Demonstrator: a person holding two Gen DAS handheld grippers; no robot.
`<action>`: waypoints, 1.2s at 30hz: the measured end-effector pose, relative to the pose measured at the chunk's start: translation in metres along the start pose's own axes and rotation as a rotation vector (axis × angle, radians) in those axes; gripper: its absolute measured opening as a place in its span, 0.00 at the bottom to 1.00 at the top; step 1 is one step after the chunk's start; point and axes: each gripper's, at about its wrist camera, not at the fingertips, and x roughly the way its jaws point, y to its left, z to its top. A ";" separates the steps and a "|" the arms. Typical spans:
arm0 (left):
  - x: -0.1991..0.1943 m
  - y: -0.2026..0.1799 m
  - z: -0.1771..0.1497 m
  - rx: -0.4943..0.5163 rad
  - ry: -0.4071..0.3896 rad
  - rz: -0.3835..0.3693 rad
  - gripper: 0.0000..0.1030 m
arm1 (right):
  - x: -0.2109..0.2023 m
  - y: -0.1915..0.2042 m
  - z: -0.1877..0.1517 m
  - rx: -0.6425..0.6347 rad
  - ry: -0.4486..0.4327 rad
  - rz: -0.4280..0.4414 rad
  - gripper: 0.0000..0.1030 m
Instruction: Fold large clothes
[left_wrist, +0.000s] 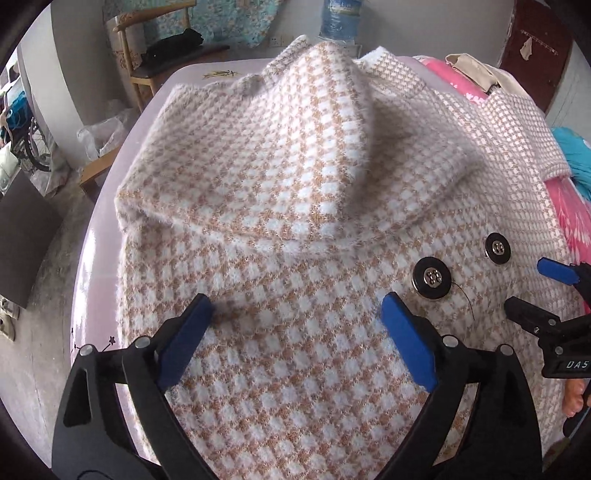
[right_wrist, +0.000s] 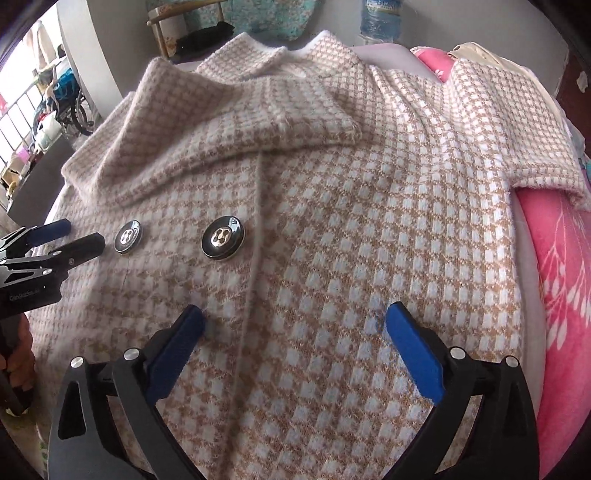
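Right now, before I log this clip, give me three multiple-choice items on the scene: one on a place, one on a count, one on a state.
1. Where does the coat lie?
A. on a pale table
B. on the floor
C. over a chair back

2. How many black buttons show on the coat?
A. one
B. two
C. four

3. How do the right gripper's jaws stand?
A. shut on a sleeve
B. shut on a button
C. open, nothing between the pads

Key: 1 A, the table rims the coat on the left; 2 B, one button sits beside the other button; 3 C, the blue pads stand wide apart over flat cloth, as do the left gripper's.
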 end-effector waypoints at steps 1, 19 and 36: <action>0.001 -0.004 0.000 0.009 -0.002 0.016 0.88 | 0.000 0.000 0.000 -0.002 -0.002 0.001 0.94; 0.001 -0.007 -0.002 -0.048 0.013 0.077 0.93 | 0.000 -0.002 -0.003 -0.005 -0.017 0.007 0.94; 0.001 -0.006 0.001 -0.025 0.013 0.057 0.93 | -0.003 -0.008 0.007 -0.038 0.043 0.064 0.94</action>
